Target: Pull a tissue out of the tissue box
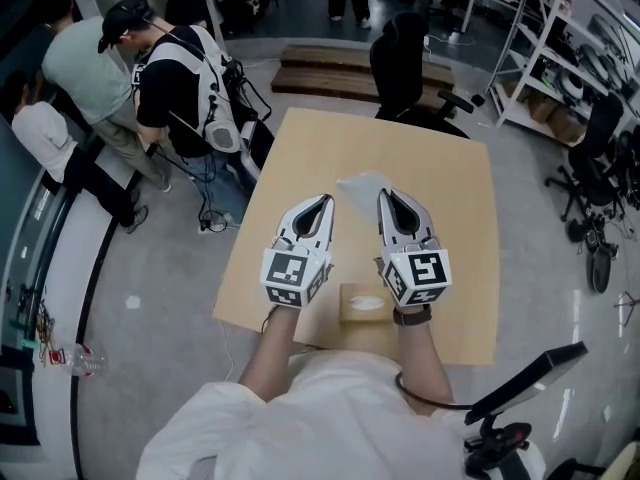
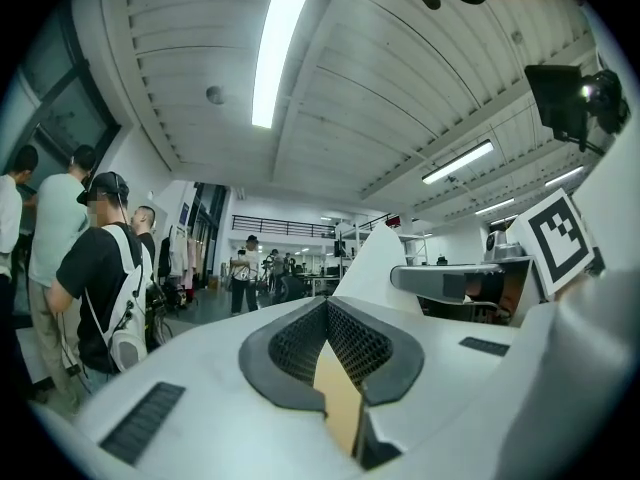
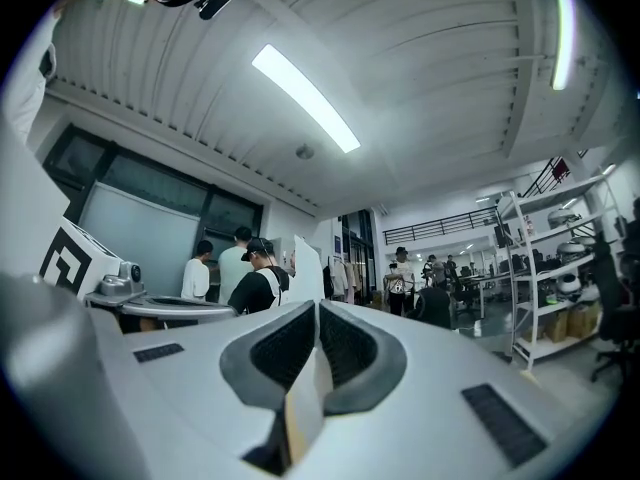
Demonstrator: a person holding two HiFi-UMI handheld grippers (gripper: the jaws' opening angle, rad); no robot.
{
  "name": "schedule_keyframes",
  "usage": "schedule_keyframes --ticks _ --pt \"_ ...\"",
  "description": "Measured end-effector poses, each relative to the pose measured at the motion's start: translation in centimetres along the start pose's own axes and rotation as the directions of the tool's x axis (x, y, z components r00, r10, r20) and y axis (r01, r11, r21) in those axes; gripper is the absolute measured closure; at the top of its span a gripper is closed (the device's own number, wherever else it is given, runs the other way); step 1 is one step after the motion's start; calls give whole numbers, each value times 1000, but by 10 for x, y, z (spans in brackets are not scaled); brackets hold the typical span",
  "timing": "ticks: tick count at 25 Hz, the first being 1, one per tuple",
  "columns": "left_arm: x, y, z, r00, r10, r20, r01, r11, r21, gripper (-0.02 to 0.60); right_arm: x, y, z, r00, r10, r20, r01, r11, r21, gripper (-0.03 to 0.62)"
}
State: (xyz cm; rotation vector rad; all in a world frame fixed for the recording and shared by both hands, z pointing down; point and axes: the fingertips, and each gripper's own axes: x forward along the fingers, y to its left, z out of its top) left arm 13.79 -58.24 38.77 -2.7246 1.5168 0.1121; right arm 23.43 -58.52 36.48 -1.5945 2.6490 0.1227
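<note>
Presently the right gripper (image 1: pixel 386 194) is pinching its jaws together on one edge of the tissue (image 1: pixel 360 185). It is holding the sheet in the air well ahead of the tissue box (image 1: pixel 361 306), which is sitting on the table (image 1: pixel 300 148) close to the person, between the two forearms. The left gripper (image 1: pixel 326 199) is hovering just beside it, its jaws meeting at the tips with nothing between them. The grip is looking like the weak point: only a sliver of paper seems to be sitting at the very tips, so a quick swing could be pulling it free or tearing it at the pinch. The box is standing unheld, and if it is as light as it looks, it could be sliding or lifting should the next sheet drag in the slot. The tissue is showing as thin, soft, pale paper, rising in a loose peaked fold. The box is looking like plain tan card with an oval opening where white paper is puffing up. The gripper shells are reading as smooth white plastic, with dark, finely gridded pads (image 3: pixel 275 353) curving in to a point. The table is presenting a flat, pale wooden top.
</note>
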Motion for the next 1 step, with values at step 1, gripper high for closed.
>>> schedule_keyframes --ticks 1 --pt "0 1 1 1000 2 -1 -2 1000 9 580 1 0 -1 1000 0 -3 0 1000 -2 580"
